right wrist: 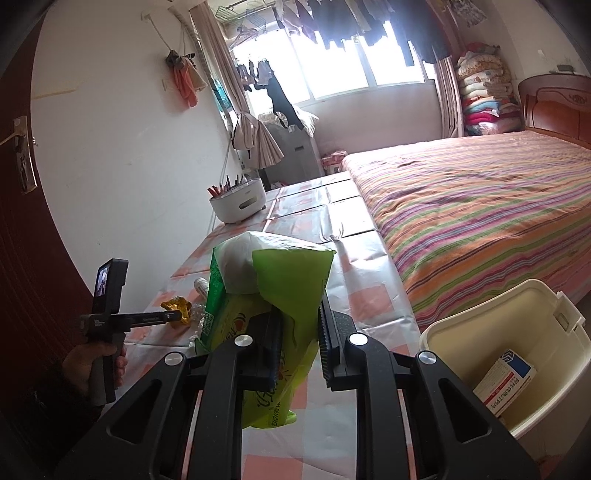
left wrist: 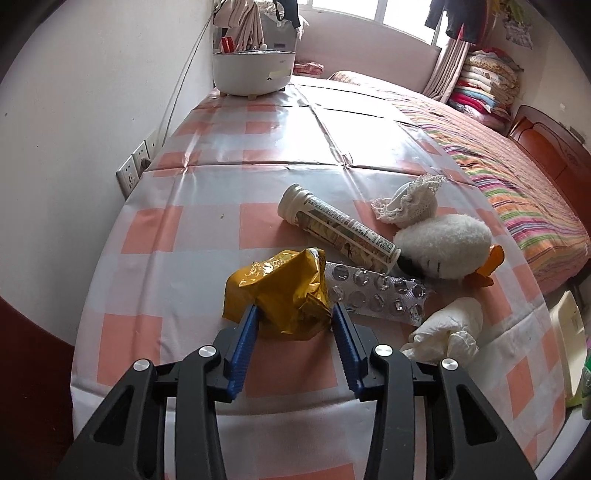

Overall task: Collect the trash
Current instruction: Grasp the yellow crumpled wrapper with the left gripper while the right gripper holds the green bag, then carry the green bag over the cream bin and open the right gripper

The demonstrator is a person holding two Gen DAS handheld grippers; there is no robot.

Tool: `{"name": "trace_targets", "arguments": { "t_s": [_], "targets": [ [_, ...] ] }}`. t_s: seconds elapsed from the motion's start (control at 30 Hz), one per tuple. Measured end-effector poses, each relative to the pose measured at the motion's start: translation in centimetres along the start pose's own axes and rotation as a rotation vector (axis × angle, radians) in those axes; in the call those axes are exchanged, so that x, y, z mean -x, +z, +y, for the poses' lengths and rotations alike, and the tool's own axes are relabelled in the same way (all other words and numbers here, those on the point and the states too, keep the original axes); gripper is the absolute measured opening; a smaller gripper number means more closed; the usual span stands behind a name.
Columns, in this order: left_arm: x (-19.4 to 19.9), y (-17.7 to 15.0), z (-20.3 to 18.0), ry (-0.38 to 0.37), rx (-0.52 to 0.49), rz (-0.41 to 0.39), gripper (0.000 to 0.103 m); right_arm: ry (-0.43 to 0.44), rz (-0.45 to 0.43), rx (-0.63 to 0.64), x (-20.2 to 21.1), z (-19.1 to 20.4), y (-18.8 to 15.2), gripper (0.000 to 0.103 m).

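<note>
- Step in hand: two pickups at once. Right gripper [right wrist: 297, 328] jaws clamped on green bag [right wrist: 273, 295], held up above table [right wrist: 354, 291], bin [right wrist: 517, 369] just to its right.
- Left gripper [left wrist: 293, 319]: low, level approach; jaws narrow around yellow wrapper [left wrist: 280, 291] on table, touching or nearly; firm grip can't be confirmed.
- Next: squeeze wrapper, lift; swing bag over bin, release.
- Farther: blister pack [left wrist: 376, 293], tube [left wrist: 340, 229], tissue [left wrist: 447, 330] remain.

This is a bedroom in a home. A wide bed [right wrist: 480, 206] with a striped cover and a wooden headboard [right wrist: 557, 107] fills one side. Folded quilts [right wrist: 484, 92] are stacked in the corner, laundry [right wrist: 369, 26] hangs at the window, and a checked cloth covers the surface [left wrist: 258, 147] beside the bed.
</note>
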State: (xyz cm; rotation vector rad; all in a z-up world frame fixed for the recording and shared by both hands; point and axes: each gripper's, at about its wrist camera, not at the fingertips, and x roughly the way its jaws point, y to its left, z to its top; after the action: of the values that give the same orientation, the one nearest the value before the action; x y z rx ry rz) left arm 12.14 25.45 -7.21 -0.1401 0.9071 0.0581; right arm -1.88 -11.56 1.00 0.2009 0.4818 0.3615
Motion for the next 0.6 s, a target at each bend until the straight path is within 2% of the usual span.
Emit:
{"name": "trace_targets", "arguments": {
  "t_s": [0.23, 0.43, 0.6],
  "targets": [
    [1.5, -0.4, -1.0, -0.044, -0.008, -0.043, 0.030, -0.009, -0.015, -0.004, 0.5, -0.3, 0.2, 0.017],
    [3.7, -1.2, -2.8, -0.076, -0.035, -0.081, 0.030, -0.027, -0.032, 0.002, 1.4, -0.6, 0.2, 0.017],
    [5.9, -2.3, -5.1, -0.131, -0.055, -0.105, 0.030, -0.060, -0.043, -0.001, 2.3, -1.5, 0.0, 0.017]
  ]
}}
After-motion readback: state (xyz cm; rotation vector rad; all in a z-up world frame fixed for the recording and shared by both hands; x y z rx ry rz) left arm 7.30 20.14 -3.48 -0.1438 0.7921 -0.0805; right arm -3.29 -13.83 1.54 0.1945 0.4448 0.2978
